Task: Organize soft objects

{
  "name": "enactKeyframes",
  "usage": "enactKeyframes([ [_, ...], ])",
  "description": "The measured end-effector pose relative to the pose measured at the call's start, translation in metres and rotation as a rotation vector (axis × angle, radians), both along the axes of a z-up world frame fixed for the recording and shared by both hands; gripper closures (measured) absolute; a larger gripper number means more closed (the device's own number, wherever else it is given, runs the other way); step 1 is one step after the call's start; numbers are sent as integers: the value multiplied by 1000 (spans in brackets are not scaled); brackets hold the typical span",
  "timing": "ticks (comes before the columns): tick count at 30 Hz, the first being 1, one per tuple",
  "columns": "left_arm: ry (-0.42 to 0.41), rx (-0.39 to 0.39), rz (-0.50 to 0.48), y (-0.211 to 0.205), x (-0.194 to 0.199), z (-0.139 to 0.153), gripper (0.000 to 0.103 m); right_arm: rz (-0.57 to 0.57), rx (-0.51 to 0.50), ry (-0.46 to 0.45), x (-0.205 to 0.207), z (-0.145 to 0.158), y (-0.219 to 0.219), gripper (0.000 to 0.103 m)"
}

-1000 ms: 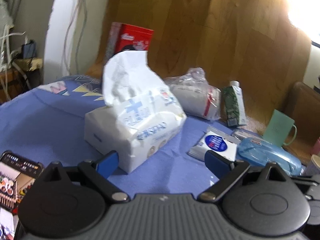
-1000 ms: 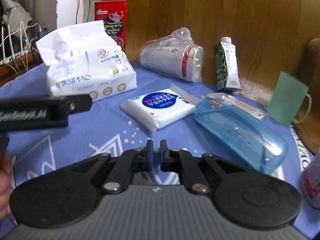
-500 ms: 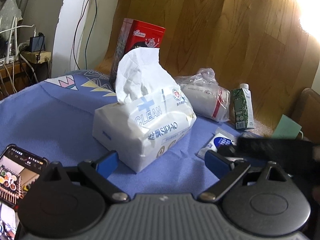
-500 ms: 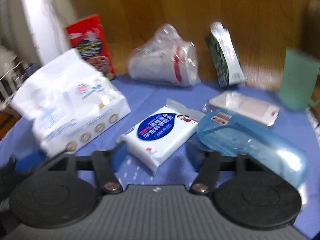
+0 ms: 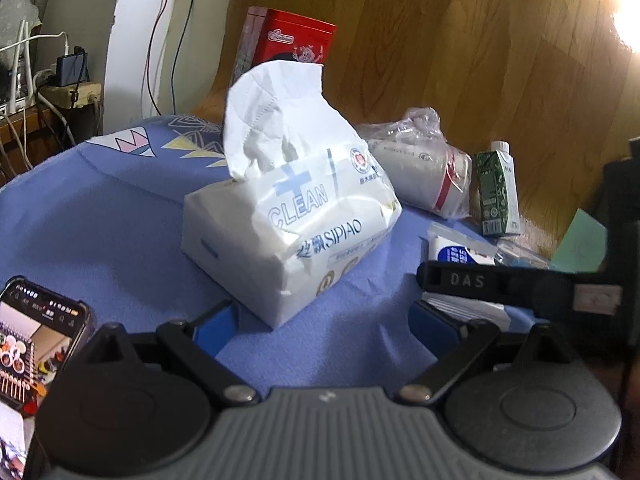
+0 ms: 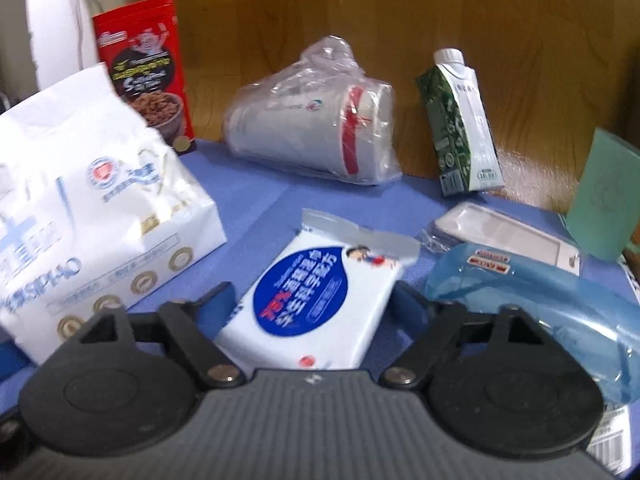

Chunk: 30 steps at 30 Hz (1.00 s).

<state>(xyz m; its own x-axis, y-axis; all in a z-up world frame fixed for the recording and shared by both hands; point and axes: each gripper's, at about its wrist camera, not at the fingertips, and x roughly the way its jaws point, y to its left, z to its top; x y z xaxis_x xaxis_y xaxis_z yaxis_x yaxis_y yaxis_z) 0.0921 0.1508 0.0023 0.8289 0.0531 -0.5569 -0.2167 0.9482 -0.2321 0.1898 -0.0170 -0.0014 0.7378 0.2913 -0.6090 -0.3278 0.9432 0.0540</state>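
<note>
A white SIPIAO tissue pack [image 5: 288, 236] with a tissue sticking up sits on the blue cloth; it also shows at the left of the right wrist view [image 6: 92, 216]. My left gripper [image 5: 326, 326] is open just in front of it, not touching. A small white wet-wipe pack with a blue label [image 6: 316, 292] lies between the open jaws of my right gripper [image 6: 316, 308], which is not closed on it. The right gripper's arm [image 5: 516, 284] crosses the wipe pack [image 5: 456, 252] in the left wrist view.
A red tin [image 6: 144, 68], bagged paper cups [image 6: 320, 120], a green carton [image 6: 460, 120], a green mug [image 6: 604, 200], a clear case [image 6: 504, 236] and a blue plastic case [image 6: 552, 300] stand along the wooden wall. A phone [image 5: 36, 340] lies at the left.
My right gripper opened from shut and moved forward until its jaws straddle the wipe pack. My left gripper came closer to the tissue pack and stayed open.
</note>
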Motion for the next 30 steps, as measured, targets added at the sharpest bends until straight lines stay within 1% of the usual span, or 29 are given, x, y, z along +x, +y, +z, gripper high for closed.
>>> enactKeyframes([
  [2, 4, 3, -2, -1, 0, 0, 7, 15, -4, -8, -4, 1, -1, 26],
  [4, 9, 8, -4, -1, 1, 0, 7, 27, 6, -8, -10, 1, -8, 26],
  [8, 11, 16, -9, -3, 1, 0, 8, 81, -19, -26, -29, 1, -14, 26],
  [11, 12, 16, -14, -3, 1, 0, 7, 120, -20, -30, -46, 1, -28, 27],
  [14, 7, 32, -41, -7, 1, 1, 7, 178, -15, -35, -67, 0, -45, 27],
  [19, 10, 30, -89, -10, 2, 1, 4, 262, -18, -44, -106, 0, -69, 27],
  [21, 10, 32, -115, -12, 3, 1, 3, 323, -3, -28, -121, 1, -80, 27],
  [24, 24, 67, -152, -20, 3, 1, 3, 409, -18, -42, -148, -1, -93, 27],
  [26, 45, 102, -172, -28, 3, 0, 2, 437, -31, -63, -165, -2, -101, 27],
  [28, 62, 135, -190, -36, 3, -2, 2, 428, -35, -80, -177, -4, -110, 26],
  [30, 71, 148, -212, -44, 2, -3, 2, 395, -21, -81, -184, -5, -118, 26],
])
